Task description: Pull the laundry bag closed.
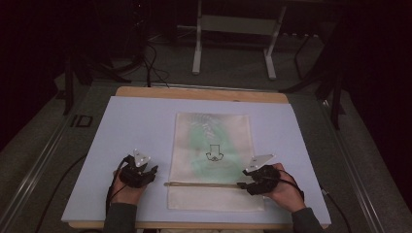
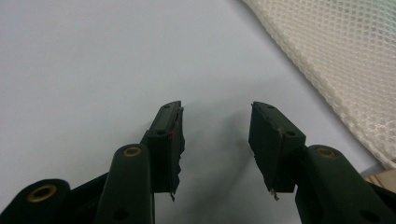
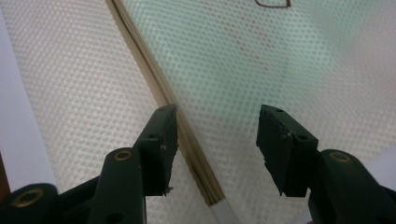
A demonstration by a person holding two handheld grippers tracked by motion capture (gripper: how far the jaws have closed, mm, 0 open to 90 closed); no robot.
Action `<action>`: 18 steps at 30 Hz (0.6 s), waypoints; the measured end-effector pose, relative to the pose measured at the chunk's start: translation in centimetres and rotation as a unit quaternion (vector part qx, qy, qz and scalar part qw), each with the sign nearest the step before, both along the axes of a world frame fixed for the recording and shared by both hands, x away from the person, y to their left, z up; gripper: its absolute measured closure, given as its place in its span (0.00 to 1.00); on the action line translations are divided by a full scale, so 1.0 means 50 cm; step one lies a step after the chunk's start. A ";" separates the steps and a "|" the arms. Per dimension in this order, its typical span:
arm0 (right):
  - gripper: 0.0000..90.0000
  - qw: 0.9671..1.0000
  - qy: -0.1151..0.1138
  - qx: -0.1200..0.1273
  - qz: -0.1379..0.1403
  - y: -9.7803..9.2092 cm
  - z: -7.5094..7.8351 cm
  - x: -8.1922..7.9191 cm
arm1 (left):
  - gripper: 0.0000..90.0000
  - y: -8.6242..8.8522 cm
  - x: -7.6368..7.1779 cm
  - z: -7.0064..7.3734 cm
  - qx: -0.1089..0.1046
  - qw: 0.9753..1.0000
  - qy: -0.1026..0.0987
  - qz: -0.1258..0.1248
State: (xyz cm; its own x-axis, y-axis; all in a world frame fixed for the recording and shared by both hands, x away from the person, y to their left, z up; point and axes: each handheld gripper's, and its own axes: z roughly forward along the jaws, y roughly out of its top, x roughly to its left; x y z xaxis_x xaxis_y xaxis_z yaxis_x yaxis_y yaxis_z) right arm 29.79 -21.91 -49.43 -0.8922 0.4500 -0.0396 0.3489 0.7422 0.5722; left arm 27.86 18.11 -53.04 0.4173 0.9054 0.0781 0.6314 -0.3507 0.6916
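Note:
A cream mesh bag with a green tint and a small dark logo lies flat in the middle of the pale blue mat. A thin tan strip, like a zipper line, crosses the bag near its front end. My left gripper rests open on the mat just left of the bag, nothing between its jaws; the left gripper view catches the bag's mesh edge to the right. My right gripper stands open over the bag's right edge at the tan strip.
The mat covers a wooden tabletop. Cables trail from both grippers toward the person's side. Beyond the table stand a white metal frame and dark stands on a grey floor.

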 end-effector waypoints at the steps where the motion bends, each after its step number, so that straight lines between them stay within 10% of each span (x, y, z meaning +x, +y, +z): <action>1: 0.54 1.000 0.000 0.002 0.002 0.003 0.000 0.000 | 0.60 -0.001 0.000 -0.001 -0.001 1.000 0.000 0.000; 18: 0.54 0.999 0.001 0.000 0.036 0.056 -0.002 0.001 | 0.60 -0.003 -0.001 0.000 -0.003 1.000 0.001 -0.005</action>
State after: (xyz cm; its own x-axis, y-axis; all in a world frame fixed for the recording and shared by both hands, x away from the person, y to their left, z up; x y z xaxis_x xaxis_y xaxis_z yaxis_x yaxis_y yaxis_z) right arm 29.87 -19.11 -49.54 -0.9222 0.3850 -0.0372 0.2963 0.7649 0.5720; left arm 27.83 17.96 -53.05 0.4261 0.9018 0.0721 0.6297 -0.3529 0.6920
